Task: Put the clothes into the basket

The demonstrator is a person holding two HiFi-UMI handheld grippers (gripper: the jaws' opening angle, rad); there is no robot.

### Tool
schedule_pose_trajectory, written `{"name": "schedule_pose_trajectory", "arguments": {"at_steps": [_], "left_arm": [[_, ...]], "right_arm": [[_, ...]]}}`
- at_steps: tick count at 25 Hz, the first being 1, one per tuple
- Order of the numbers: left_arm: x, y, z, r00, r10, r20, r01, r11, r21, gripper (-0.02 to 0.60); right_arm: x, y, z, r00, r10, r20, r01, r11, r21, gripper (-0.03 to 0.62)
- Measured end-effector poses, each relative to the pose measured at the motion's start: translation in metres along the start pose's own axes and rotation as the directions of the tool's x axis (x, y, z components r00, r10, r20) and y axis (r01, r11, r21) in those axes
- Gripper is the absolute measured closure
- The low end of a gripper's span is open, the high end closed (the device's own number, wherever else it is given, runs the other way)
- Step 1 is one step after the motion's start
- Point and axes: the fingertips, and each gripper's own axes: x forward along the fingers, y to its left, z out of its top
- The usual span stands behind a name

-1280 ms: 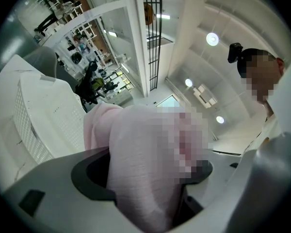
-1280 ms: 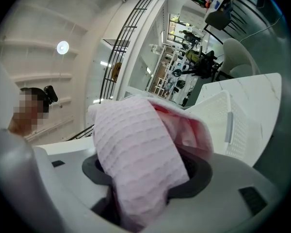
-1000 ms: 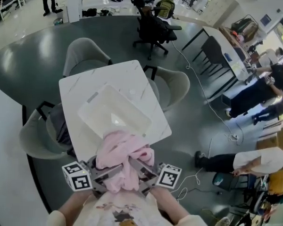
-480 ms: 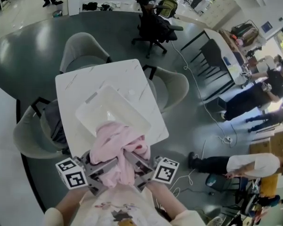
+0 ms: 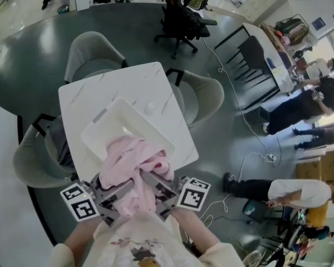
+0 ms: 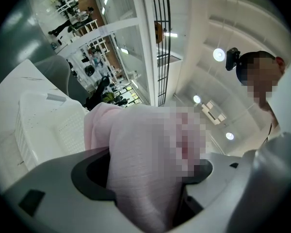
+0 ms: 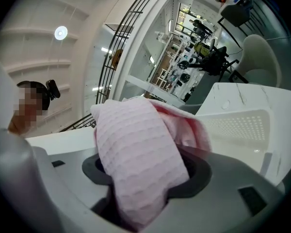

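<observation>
A bundle of pink clothes [image 5: 131,168] hangs between my two grippers, its far end lying over the near rim of the white basket [image 5: 108,124]. The basket stands on the white marble table [image 5: 117,85]. My left gripper [image 5: 116,192] is shut on the left side of the bundle, and my right gripper [image 5: 157,191] is shut on the right side. In the left gripper view the pink cloth [image 6: 136,149] fills the jaws, with the basket [image 6: 43,125] just beyond. In the right gripper view the waffle-knit pink cloth [image 7: 136,154] is pinched, with the basket [image 7: 242,125] ahead on the right.
Grey chairs stand around the table, at the far side [image 5: 92,52], the right [image 5: 203,96] and the left [image 5: 33,160]. A black office chair [image 5: 181,21] is farther off. People [image 5: 292,191] and a floor cable [image 5: 256,149] are on the right.
Both grippers have carried the pink bundle forward, so it now overlaps the basket's near rim more. Their hold on the cloth looks the same.
</observation>
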Motion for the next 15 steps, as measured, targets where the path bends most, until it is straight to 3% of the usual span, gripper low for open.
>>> {"name": "schedule_pose_trajectory", "arguments": {"at_steps": [15], "left_arm": [[0.022, 0.047, 0.006, 0.996, 0.087, 0.028, -0.085, 0.995, -0.056, 0.213]], "right_arm": [[0.024, -0.047, 0.013, 0.997, -0.041, -0.071, 0.043, 0.999, 0.029, 0.326]]}}
